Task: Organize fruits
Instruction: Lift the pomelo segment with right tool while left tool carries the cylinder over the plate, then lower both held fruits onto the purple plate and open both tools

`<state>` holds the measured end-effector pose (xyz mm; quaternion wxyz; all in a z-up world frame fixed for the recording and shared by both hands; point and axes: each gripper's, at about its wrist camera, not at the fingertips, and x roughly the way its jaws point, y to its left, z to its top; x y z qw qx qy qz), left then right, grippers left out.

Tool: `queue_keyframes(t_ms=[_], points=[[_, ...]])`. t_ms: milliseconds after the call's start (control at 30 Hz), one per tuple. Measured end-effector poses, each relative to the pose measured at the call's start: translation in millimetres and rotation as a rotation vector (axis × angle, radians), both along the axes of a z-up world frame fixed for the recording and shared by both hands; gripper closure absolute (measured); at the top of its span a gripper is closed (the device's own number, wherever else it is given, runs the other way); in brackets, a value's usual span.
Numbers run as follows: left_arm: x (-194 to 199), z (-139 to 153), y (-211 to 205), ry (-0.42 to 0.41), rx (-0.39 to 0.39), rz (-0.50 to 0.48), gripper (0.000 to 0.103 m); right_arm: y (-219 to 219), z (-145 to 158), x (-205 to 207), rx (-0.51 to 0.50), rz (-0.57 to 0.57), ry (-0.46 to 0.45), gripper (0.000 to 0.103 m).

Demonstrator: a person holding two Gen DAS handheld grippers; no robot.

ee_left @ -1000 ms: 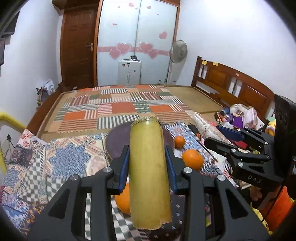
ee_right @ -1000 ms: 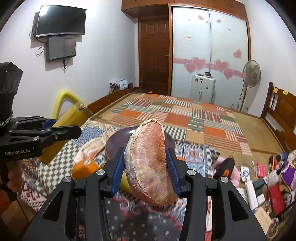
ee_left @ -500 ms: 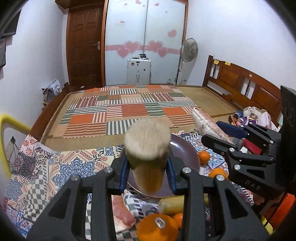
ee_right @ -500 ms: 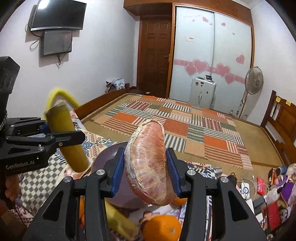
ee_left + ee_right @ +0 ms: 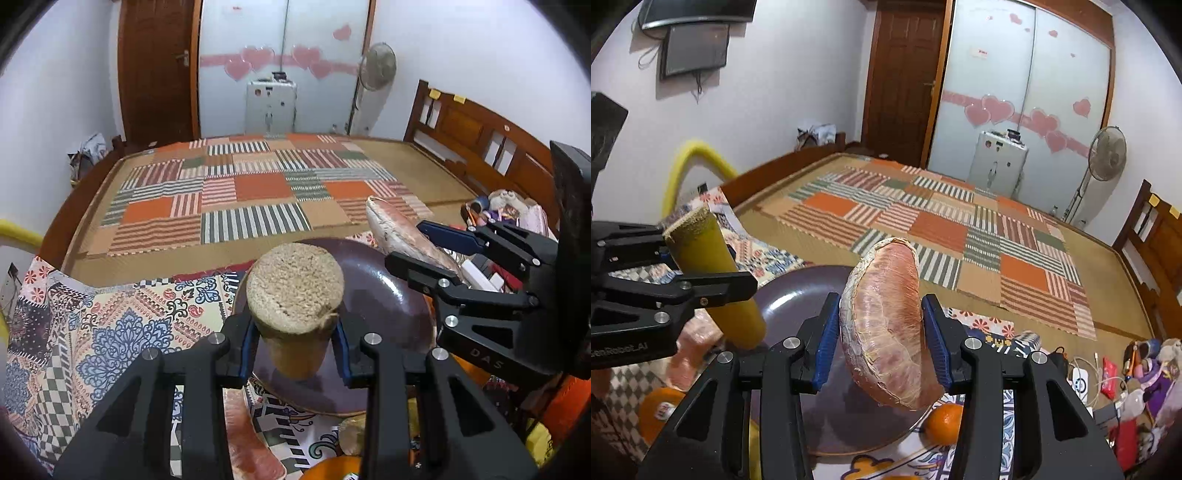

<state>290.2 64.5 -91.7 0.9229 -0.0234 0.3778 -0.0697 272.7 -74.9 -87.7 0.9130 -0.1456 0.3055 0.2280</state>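
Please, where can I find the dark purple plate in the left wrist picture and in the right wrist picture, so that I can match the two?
Left wrist view: the plate lies at centre right, behind the yellow stalk piece held in the left gripper.
Right wrist view: the plate lies at lower centre left, under the pink pomelo wedge held in the right gripper.
Shared landmark: the patchwork mat behind the plate.
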Motion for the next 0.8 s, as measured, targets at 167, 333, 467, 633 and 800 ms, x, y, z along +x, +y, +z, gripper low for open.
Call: queue_keyframes(t_ms=[167,333,467,633,800], points=[[19.6,-13.0,2.1,0.066,-0.009,-0.008,0.068,1.5,-10.3,15.5,-0.036,0.003,0.071,0.062],[37.2,-15.6,3.7,0.088,-0.037,-0.013,0.068,5.7,-16.2,32.8,-0.071,0.012,0.145,0.062],[53.3,-17.7,-1.4,0.112,-0.026,-0.019,0.068,9.2,-18.8,43.8,-0.095,0.03,0.206,0.062],[68.4,-21.3,-2.0,0.138,-0.024,-0.02,0.068,12.8,-22.9,54.8,-0.135,0.041,0.259,0.062],[83.4,-28.5,1.7,0.183,-0.049,0.0,0.068,16.6,-30.0,63.0,-0.165,0.042,0.291,0.062]])
